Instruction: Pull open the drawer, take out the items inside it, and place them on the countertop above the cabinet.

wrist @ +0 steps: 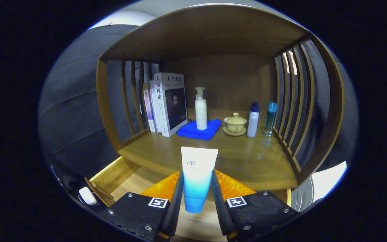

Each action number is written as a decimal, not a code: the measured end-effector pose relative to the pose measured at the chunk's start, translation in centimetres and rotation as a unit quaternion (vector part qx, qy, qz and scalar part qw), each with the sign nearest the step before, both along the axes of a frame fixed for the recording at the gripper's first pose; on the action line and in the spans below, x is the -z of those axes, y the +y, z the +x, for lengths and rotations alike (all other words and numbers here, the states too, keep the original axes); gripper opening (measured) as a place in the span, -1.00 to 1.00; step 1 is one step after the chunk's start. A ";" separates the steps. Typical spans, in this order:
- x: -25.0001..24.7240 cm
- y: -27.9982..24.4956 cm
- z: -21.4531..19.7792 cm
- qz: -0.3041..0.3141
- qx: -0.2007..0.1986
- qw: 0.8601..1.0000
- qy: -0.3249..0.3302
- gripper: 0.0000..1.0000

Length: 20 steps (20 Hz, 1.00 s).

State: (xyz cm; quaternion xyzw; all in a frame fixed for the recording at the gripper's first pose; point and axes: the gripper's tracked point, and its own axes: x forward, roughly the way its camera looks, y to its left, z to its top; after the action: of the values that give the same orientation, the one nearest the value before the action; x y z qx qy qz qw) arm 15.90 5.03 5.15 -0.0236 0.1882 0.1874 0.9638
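Gripping a white-to-blue tube (197,181) upright between both fingers of the gripper (197,205), jaws closed on its lower body; letters "PR" legible on front. Held above open drawer (113,174), near edge of wooden countertop (247,161). Farther back: books (168,102), pump bottle (201,109) on blue cloth (198,131), lidded cup (235,123), two bottles (261,119).

Black gripper (197,198) blocks with silver screws and square markers.
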 end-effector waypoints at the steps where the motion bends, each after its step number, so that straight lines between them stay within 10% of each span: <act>1: -0.4 -0.2 1.0 -0.009 0.006 1.000 -0.006 -0.01; 20: 5.7 -3.2 9.1 -0.007 0.126 0.988 0.084 0.00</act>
State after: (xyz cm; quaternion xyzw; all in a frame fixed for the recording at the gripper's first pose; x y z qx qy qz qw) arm 25.01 1.83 -0.53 0.0098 0.2714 0.0648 0.9602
